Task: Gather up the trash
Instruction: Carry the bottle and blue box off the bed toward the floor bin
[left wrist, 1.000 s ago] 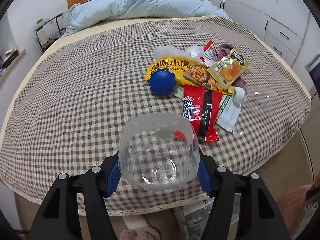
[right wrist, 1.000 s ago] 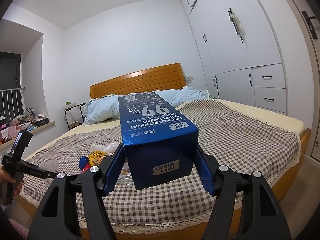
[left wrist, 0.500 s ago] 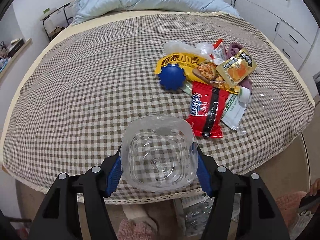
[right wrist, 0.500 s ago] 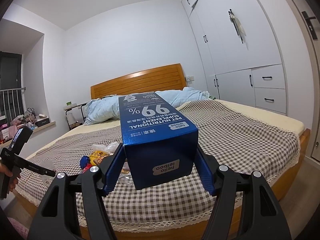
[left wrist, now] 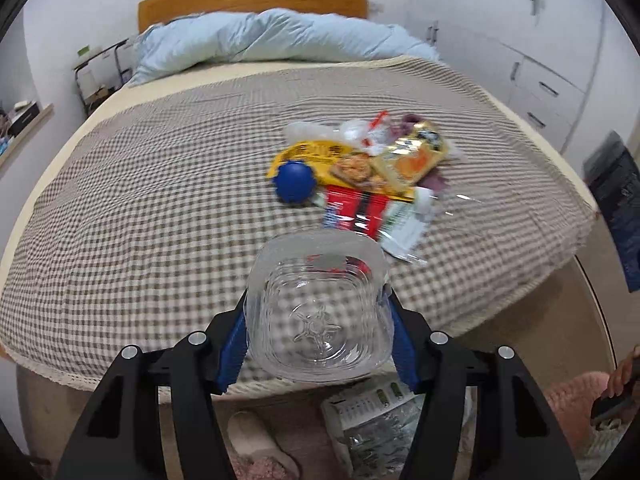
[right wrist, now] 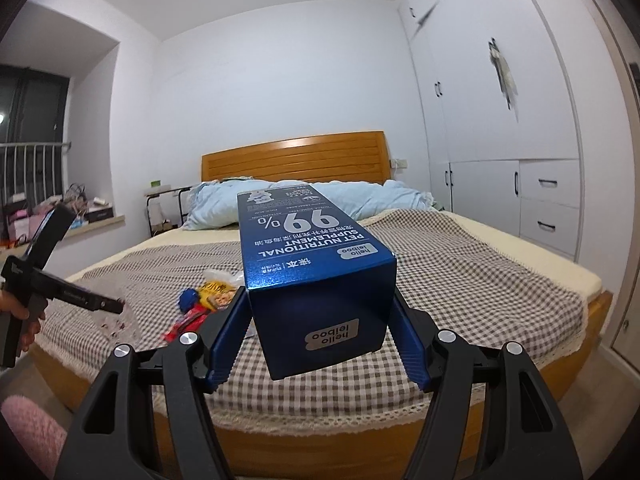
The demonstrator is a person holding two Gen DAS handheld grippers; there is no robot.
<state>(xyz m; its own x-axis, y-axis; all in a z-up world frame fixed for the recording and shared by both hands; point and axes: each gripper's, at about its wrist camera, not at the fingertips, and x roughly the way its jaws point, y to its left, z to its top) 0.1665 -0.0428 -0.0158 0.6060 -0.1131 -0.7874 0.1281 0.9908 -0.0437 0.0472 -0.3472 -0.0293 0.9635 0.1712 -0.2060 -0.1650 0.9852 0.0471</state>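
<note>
Since a second ago both my hands have drawn back from the bed (left wrist: pixel 168 184), so the checked cover sits further off in the left wrist view and the picture there is smeared. My left gripper (left wrist: pixel 318 312) has its jaws just closing a touch further on the clear plastic bottle (left wrist: pixel 318 308), whose base faces the camera; both blue pads press its sides, so it is clamped. My right gripper (right wrist: pixel 320 320) is clamped on the blue carton (right wrist: pixel 316 276), pads flat against its two long sides, with the print upside down to me.

On the cover, well ahead of the bottle, lies the remaining heap of rubbish: a blue ball-shaped thing (left wrist: pixel 295 180) resting against a yellow snack bag (left wrist: pixel 340 164), a red wrapper (left wrist: pixel 354 210) just below them, a gold packet (left wrist: pixel 416 156) to the right, and a white-green sachet (left wrist: pixel 404 228) beside the red one. Crumpled clear film (left wrist: pixel 320 132) lies behind the heap.

Below the bed's edge, a slipper (left wrist: pixel 256 436) and a clear bag of rubbish (left wrist: pixel 372 420) are on the floor.
</note>
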